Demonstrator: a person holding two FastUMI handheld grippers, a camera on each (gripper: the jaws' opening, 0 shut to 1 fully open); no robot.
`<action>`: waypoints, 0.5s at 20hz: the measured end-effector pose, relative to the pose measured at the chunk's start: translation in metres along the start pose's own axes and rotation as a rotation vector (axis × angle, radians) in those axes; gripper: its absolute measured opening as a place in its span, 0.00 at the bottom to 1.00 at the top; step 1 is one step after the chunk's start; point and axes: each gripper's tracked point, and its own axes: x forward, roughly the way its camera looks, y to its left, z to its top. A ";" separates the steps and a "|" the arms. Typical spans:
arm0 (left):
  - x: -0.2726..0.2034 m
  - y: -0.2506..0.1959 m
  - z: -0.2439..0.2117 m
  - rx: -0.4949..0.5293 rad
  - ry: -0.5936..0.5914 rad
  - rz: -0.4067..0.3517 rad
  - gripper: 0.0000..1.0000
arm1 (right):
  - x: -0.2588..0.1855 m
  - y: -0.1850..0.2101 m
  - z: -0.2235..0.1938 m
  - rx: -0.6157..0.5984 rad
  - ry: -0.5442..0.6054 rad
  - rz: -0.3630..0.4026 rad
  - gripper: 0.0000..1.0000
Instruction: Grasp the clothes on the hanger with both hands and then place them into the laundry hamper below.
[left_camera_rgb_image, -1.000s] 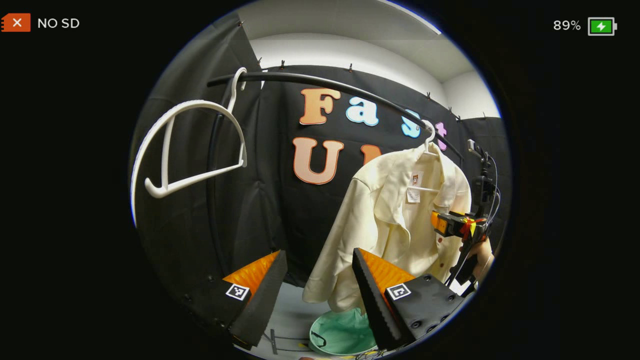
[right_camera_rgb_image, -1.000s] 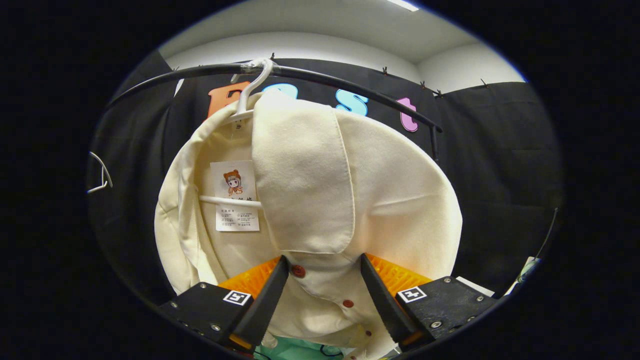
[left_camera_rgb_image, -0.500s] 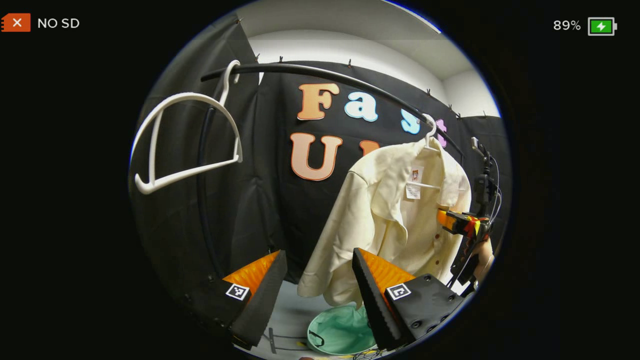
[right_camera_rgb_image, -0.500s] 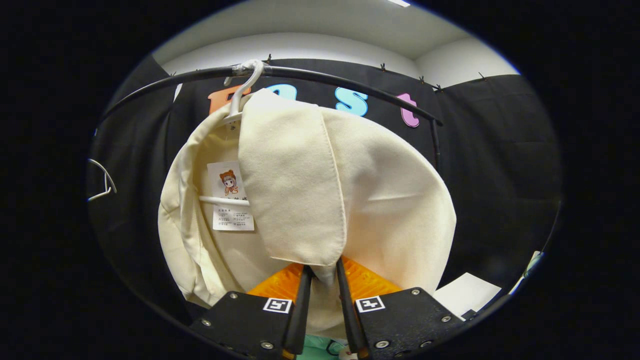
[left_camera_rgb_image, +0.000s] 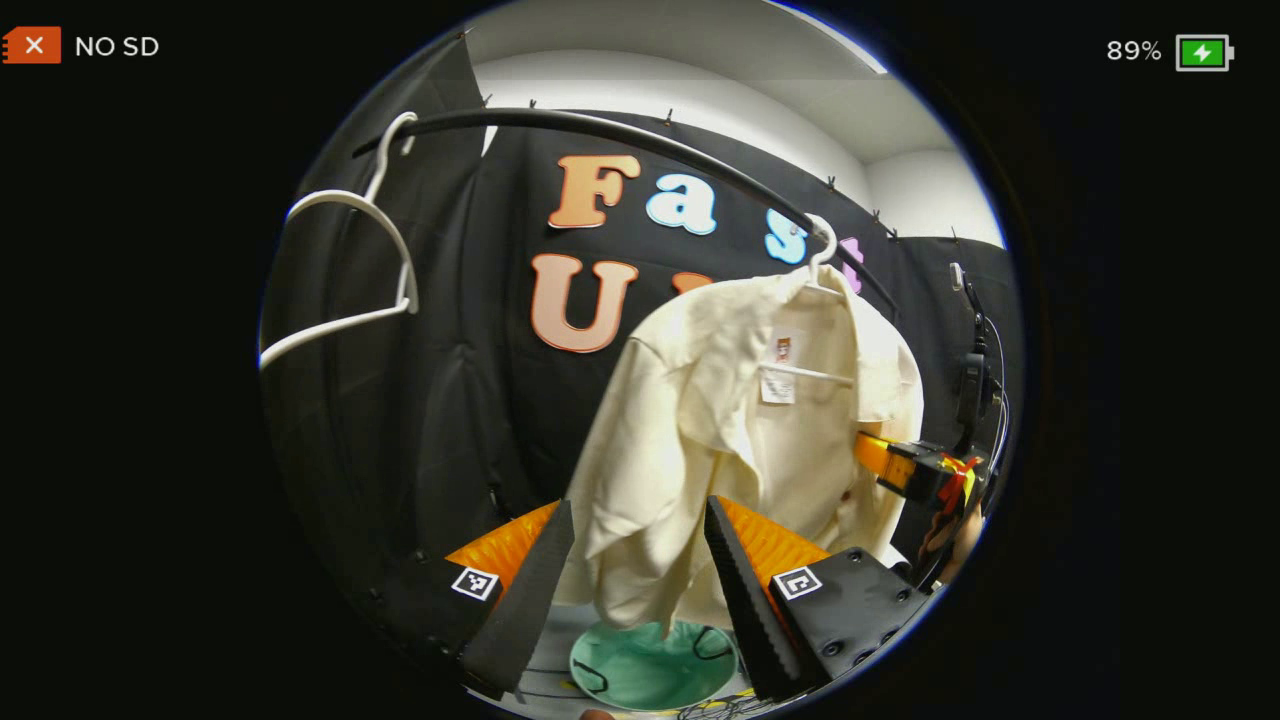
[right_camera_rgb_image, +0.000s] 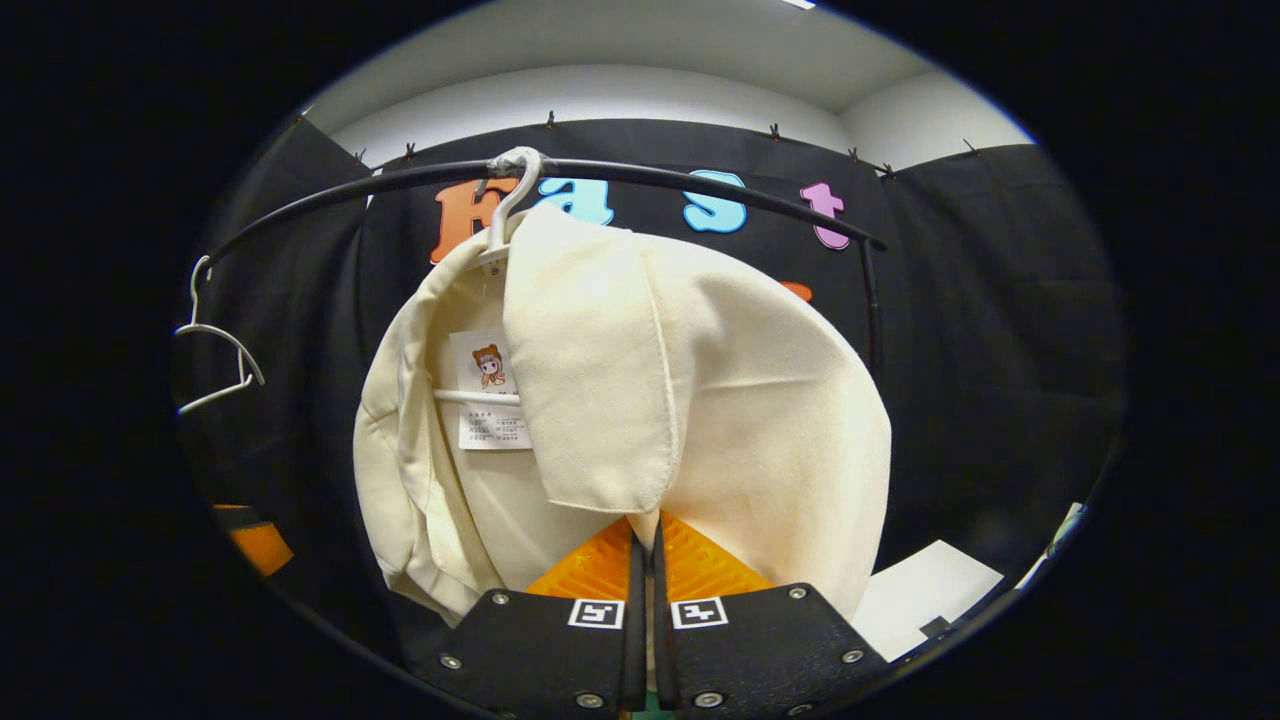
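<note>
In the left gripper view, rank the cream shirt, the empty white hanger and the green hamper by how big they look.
1. cream shirt
2. empty white hanger, though it hangs nearer the camera
3. green hamper, partly hidden and farther off

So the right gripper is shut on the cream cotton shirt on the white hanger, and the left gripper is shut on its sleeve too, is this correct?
Not fully. The right gripper is indeed shut on the cream cotton shirt hanging on the white hanger. But the left gripper is open: in the left gripper view its fingers stand wide apart around the sleeve, not pressing it.
</note>
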 end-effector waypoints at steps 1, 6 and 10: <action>0.005 -0.007 -0.001 -0.004 0.008 -0.014 0.84 | -0.003 0.000 0.001 0.002 0.001 0.006 0.03; 0.027 -0.039 -0.003 -0.010 0.027 -0.063 0.84 | -0.015 -0.002 0.004 -0.010 0.005 0.032 0.03; 0.054 -0.051 0.001 0.011 0.022 -0.067 0.81 | -0.025 -0.008 0.007 -0.019 0.003 0.042 0.03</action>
